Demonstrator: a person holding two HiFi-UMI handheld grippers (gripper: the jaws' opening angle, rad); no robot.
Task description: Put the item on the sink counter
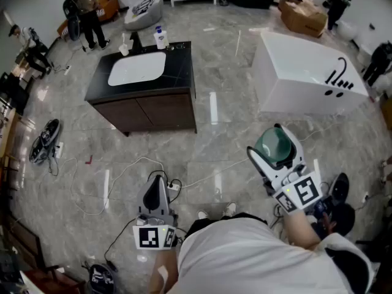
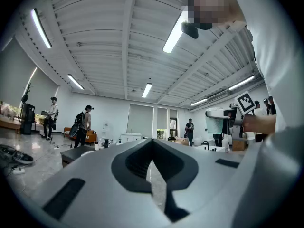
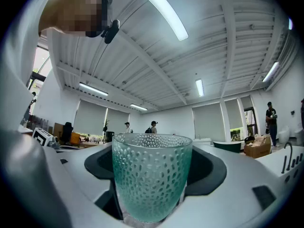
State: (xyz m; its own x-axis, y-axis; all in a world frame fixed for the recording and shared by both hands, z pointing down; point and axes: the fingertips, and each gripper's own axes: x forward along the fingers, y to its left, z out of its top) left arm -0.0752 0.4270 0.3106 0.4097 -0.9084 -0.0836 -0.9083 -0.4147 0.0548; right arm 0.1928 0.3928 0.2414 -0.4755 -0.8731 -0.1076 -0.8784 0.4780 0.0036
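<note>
1. Floor (image 1: 233,127): grey stone look, with loose cables (image 1: 122,176) trailing between me and the sink unit. My guess is that snagging one on the walk over would jolt the load.
2. Worktop (image 1: 181,63): black top at far left, well apart from both tools. The white basin (image 1: 136,69) takes up most of it, so the bare strips are narrow, widest on the right. A base set half on the basin lip could tip in.
3. Right tool (image 1: 274,154): near right, roughly level. Its jaws are spread very wide and clamped on the glass, which fills the gap between them. They look near their widest, so I judge there is little spare to open further on release and the glass may drag or wobble as I let go.
4. Left tool (image 1: 155,195): near, left of centre, roughly level. The jaws are closed together with nothing between them, so it is idle.
5. Glass (image 3: 152,175): green, dimpled, upright with the rim up. It is carried in the air over the floor and is not on the worktop yet. The hard curved wall could slip if I tilt or bump it, and a drop onto this floor likely breaks it.
6. Bottle (image 1: 161,37): on the far edge of the worktop beside the tap (image 1: 135,40). Coming in from the far side risks knocking it, so the near right corner looks safer.
</note>
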